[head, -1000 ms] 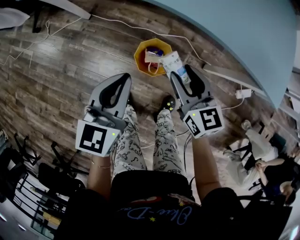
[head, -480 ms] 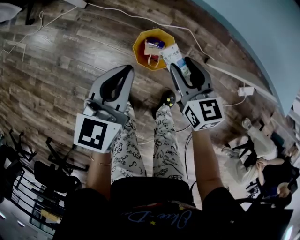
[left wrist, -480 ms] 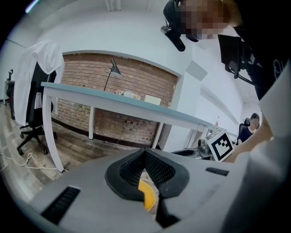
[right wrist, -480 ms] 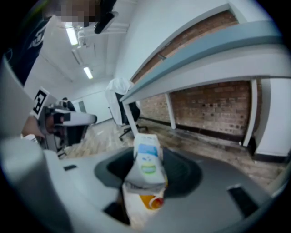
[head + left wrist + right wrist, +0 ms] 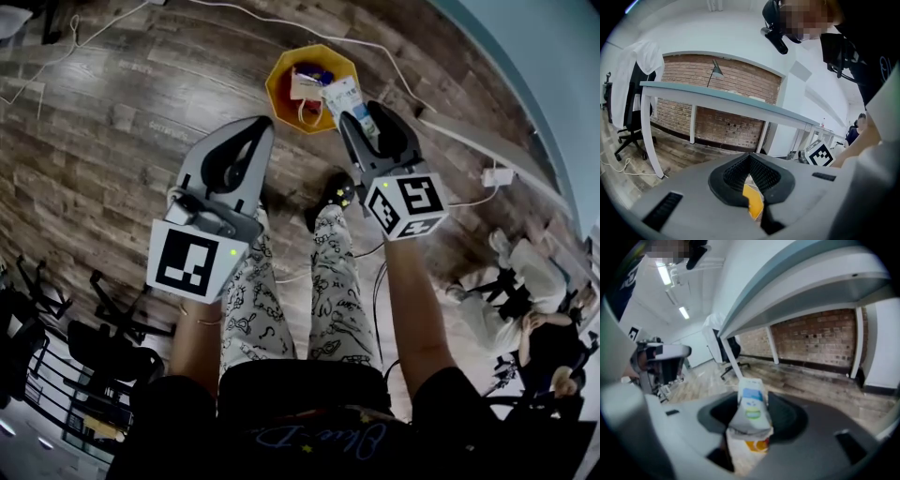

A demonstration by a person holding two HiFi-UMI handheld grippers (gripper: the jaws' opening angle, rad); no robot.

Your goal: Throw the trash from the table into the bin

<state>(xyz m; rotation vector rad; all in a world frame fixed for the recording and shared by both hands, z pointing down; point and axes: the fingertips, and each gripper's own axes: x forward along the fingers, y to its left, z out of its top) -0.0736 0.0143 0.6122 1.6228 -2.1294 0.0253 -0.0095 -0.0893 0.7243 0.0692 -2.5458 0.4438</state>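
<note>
Two grippers hang over one yellow bin point(image 5: 274, 89) on the floor. The left gripper point(image 5: 259, 127) has its jaws closed together on nothing, while the right gripper point(image 5: 367, 114) pinches one white packet point(image 5: 345, 99) above the bin's rim. Only the head view shows the wrappers point(image 5: 305, 86) inside; in the right gripper view the packet hides nearly all the bin.

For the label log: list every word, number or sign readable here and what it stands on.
Carton in the right gripper's jaws: blue and green print, too blurred to read.
Person's shirt: cursive script, upside down and cut off, not legible.
Marker cubes: black square patterns, no letters.
</note>
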